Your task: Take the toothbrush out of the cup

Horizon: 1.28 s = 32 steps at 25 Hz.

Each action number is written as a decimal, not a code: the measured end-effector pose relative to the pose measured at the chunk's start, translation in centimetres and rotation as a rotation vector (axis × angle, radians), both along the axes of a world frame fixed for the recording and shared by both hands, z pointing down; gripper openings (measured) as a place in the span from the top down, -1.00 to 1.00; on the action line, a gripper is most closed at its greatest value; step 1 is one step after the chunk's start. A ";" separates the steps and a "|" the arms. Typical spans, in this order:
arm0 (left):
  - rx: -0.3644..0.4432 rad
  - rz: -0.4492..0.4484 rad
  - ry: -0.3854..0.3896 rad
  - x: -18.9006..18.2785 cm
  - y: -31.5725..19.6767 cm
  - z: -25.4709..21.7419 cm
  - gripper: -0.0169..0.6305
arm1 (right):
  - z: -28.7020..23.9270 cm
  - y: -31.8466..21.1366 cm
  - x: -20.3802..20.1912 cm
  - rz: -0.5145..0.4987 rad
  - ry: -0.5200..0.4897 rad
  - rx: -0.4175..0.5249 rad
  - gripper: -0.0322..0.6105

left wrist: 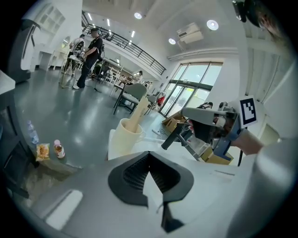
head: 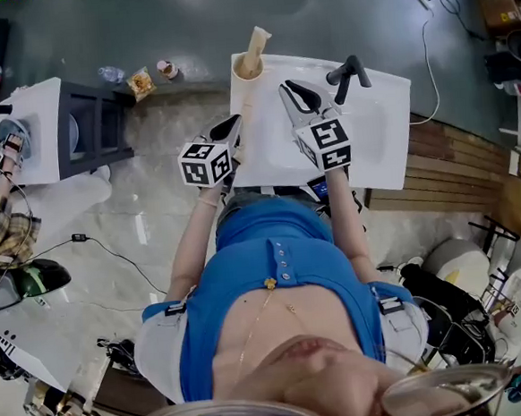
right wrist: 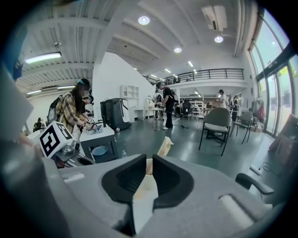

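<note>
Approach step, I'd say: right tongs [right wrist: 149,163] slightly parted, lined up on the cup [head: 248,70] and toothbrush [head: 257,41]; left tongs [left wrist: 149,160] closed, empty. Next: reach in, pinch the toothbrush.

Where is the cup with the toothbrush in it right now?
In the head view, the cup stands at the far left corner of the white washbasin, with the toothbrush sticking out of it, to the left of the black faucet.

The lower end of the toothbrush [head: 256,42] is hidden inside the cup [head: 246,91].
</note>
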<state>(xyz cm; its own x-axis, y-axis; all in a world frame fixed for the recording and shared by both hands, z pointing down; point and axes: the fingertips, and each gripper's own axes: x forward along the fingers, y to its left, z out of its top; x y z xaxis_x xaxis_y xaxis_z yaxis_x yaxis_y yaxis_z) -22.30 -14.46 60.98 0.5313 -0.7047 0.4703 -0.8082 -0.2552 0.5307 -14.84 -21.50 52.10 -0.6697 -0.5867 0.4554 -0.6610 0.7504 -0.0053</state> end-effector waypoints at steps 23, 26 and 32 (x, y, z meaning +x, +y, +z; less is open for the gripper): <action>0.037 0.032 -0.025 -1.4 2.3 -2.8 0.95 | 6.7 -7.1 -4.4 0.065 -0.020 -0.163 0.48; 0.026 0.014 -0.028 -2.1 2.5 -2.4 0.95 | 7.6 -8.0 -5.0 0.081 -0.040 -0.193 0.45; 0.013 -0.023 -0.042 -3.6 2.7 -2.1 0.95 | 9.5 -9.4 -5.7 0.098 0.013 -0.196 0.42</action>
